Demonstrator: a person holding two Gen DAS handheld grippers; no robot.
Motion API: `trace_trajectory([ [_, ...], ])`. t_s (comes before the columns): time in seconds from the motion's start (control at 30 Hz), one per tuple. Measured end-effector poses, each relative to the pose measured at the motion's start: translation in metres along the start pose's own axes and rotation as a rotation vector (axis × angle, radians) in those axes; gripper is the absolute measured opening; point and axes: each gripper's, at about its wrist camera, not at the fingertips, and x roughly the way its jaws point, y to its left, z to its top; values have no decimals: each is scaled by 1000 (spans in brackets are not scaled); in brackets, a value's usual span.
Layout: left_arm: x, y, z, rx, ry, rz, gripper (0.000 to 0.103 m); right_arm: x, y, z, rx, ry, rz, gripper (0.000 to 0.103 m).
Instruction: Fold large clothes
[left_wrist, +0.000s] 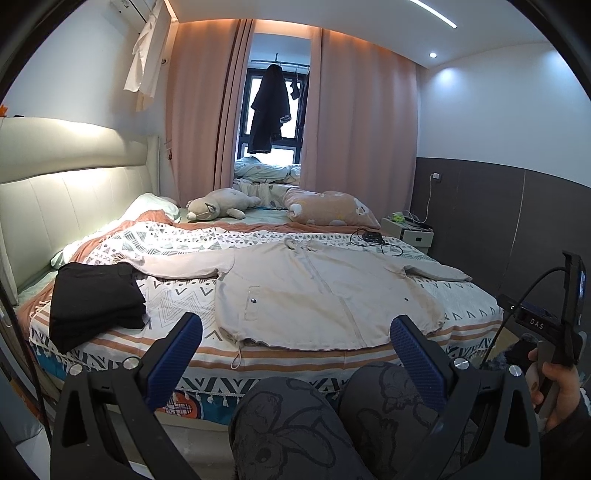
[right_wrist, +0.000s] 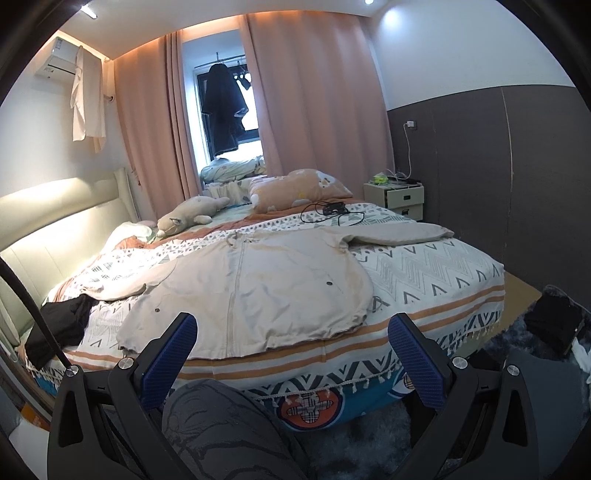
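Note:
A large beige jacket (left_wrist: 317, 295) lies flat and spread on the patterned bedspread (left_wrist: 177, 291), sleeves out to both sides, hem at the near edge. It also shows in the right wrist view (right_wrist: 258, 288). My left gripper (left_wrist: 295, 332) is open and empty, held back from the bed's near edge, above the person's knees. My right gripper (right_wrist: 291, 332) is open and empty, also short of the bed edge. The right gripper's handle shows at the right of the left wrist view (left_wrist: 546, 332).
A folded black garment (left_wrist: 96, 299) lies at the bed's left. A plush toy (left_wrist: 221, 206), pillows (left_wrist: 328, 210) and a black cable (left_wrist: 373, 240) lie at the far end. A nightstand (right_wrist: 395, 195) stands at the right. The headboard (left_wrist: 55, 184) runs along the left.

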Motion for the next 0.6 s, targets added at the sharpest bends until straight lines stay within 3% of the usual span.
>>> trace_trajectory([
  [0.6,14,10,-5,-12,43,-7,103,10,-2,-1,9,16,-4,103],
])
